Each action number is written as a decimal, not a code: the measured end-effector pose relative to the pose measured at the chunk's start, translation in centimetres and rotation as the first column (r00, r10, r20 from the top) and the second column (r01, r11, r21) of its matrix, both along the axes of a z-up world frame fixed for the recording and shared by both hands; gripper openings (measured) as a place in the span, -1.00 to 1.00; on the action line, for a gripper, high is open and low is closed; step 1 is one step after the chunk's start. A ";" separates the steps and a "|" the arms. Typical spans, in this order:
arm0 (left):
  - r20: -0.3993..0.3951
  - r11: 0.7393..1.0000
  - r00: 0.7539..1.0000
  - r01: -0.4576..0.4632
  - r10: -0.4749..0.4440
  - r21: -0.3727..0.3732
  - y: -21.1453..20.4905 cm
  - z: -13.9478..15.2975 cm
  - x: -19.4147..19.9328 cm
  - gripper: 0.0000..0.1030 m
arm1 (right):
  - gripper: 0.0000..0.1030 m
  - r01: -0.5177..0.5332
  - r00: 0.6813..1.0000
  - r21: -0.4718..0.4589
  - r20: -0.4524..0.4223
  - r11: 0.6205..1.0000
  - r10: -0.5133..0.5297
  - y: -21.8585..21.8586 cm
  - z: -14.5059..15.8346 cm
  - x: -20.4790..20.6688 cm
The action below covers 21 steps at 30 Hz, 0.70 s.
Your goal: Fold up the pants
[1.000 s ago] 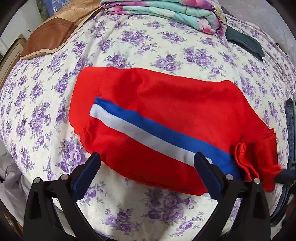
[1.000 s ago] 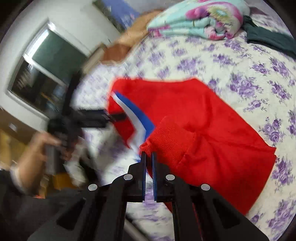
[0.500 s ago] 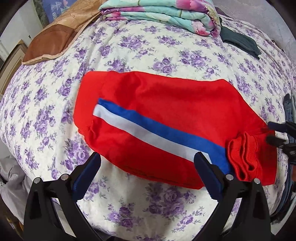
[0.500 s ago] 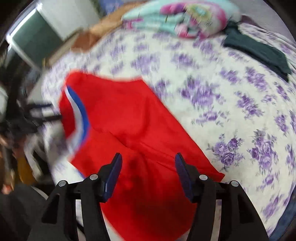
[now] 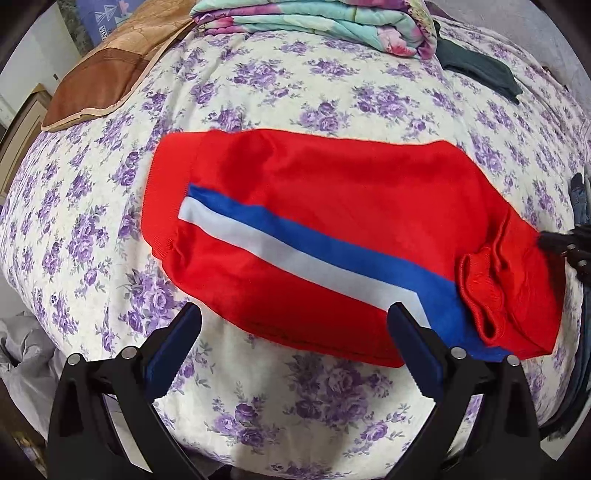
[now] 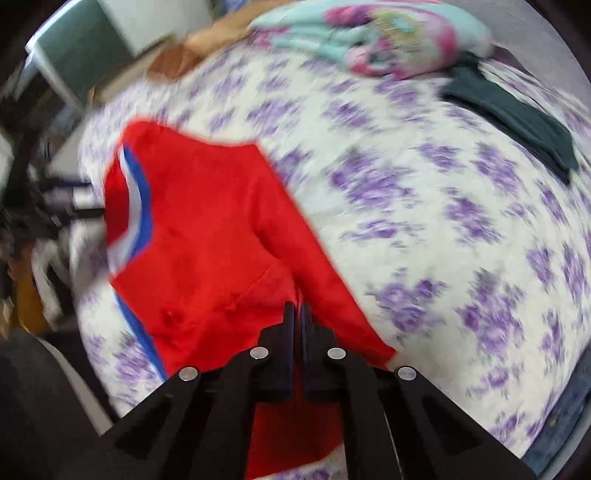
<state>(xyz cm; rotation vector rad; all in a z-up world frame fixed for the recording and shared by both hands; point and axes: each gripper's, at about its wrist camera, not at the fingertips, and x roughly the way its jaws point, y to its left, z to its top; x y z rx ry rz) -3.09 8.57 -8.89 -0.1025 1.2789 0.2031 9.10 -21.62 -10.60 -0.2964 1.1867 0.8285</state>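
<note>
The red pants [image 5: 332,206] with a blue and white side stripe lie folded on the flowered bed sheet [image 5: 258,92]. Their ribbed cuffs are bunched at the right end [image 5: 484,295]. My left gripper [image 5: 295,343] is open and empty, just in front of the pants' near edge. In the right wrist view the pants [image 6: 207,236] are blurred. My right gripper [image 6: 297,314] has its jaws closed over the pants' near right edge; whether cloth is pinched between them is unclear. Its dark tip shows at the far right of the left wrist view [image 5: 557,242].
A folded floral quilt [image 5: 317,18] lies at the back of the bed, with a dark green garment [image 5: 480,70] to its right and a brown cushion [image 5: 99,85] at the back left. Dark blue clothing [image 5: 580,199] lies at the bed's right edge.
My right gripper let go of the cuff, opened, moved right and has closed again at the pants' right edge. The left gripper has drawn back slightly and stayed open.
</note>
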 end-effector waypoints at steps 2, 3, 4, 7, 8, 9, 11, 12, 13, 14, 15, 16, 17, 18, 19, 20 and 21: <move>-0.005 1.000 1.000 -0.004 0.004 -0.011 0.0 -0.1 0.3 0.90 | -0.91 -0.034 0.997 0.043 -0.069 0.999 0.037 0.2 -0.3 0.0; -0.009 1.000 1.000 -0.003 0.003 -0.011 -0.1 -0.1 0.4 0.90 | -0.87 -0.070 0.996 0.005 -0.057 0.998 0.070 0.9 -0.8 -0.6; -0.010 1.000 1.000 0.003 -0.004 -0.013 -0.4 -0.1 0.7 0.90 | -0.82 -0.093 0.995 -0.042 -0.040 0.995 0.092 1.7 -1.4 -0.9; -0.002 0.999 0.999 0.036 -0.036 0.000 -1.3 0.3 1.1 0.90 | -0.11 -0.076 0.997 -0.098 0.016 0.992 0.078 3.2 -1.4 -1.2; 0.004 0.999 0.999 0.041 -0.041 0.004 -1.5 0.5 1.2 0.90 | 0.07 -0.055 0.997 -0.067 0.047 0.996 0.059 3.5 -0.6 -1.4; 0.010 0.999 0.999 0.043 -0.043 0.004 -1.5 0.7 1.2 0.90 | 0.10 -0.044 0.997 -0.014 0.059 0.999 0.044 4.0 0.2 -1.8; 0.015 0.999 0.999 0.038 -0.038 0.000 -1.4 1.0 1.1 0.90 | 0.16 -0.069 0.996 0.043 0.051 0.997 0.067 5.3 1.0 -2.7; 0.017 0.999 0.999 0.034 -0.034 0.002 -1.2 1.1 1.1 0.90 | 0.16 -0.120 0.992 0.059 0.043 0.991 0.118 6.5 1.0 -3.9; 0.019 1.000 0.999 0.030 -0.030 0.006 -1.0 1.1 1.0 0.90 | 0.16 -0.154 0.988 0.057 0.033 0.986 0.153 7.3 0.6 -4.7; 0.019 1.000 0.999 0.026 -0.027 0.009 -0.8 1.1 0.9 0.90 | 0.16 -0.180 0.984 0.042 0.024 0.983 0.179 8.1 0.1 -5.3; 0.019 1.000 1.000 0.021 -0.021 0.011 -0.6 1.0 0.8 0.90 | 0.16 -0.200 0.980 0.028 0.013 0.979 0.200 8.8 -0.6 -5.9; 0.015 1.000 1.000 0.009 -0.009 0.008 -0.3 0.9 0.6 0.90 | 0.18 -0.221 0.975 0.010 0.006 0.975 0.221 9.7 -1.5 -6.5; 0.013 1.000 1.000 -0.001 0.001 0.002 0.0 0.8 0.5 0.90 | 0.33 -0.228 0.973 -0.005 0.018 0.974 0.228 10.2 -2.1 -7.0; 0.011 1.000 1.000 -0.008 0.008 -0.003 0.2 0.7 0.4 0.90 | 0.35 -0.229 0.973 -0.013 0.029 0.973 0.229 10.5 -2.3 -7.3; 0.007 1.000 1.000 -0.018 0.018 -0.011 0.5 0.5 0.2 0.90 | 0.24 -0.226 0.973 -0.047 0.047 0.973 0.228 10.9 -2.9 -7.6; 0.003 1.000 1.000 -0.022 0.022 -0.013 0.6 0.4 0.1 0.90 | -0.12 -0.212 0.974 -0.086 0.062 0.973 0.218 11.1 -3.1 -7.5; 0.000 1.000 1.000 -0.025 0.025 -0.012 0.7 0.3 0.0 0.90 | -0.24 -0.181 0.980 -0.087 0.061 0.980 0.187 11.0 -2.9 -7.0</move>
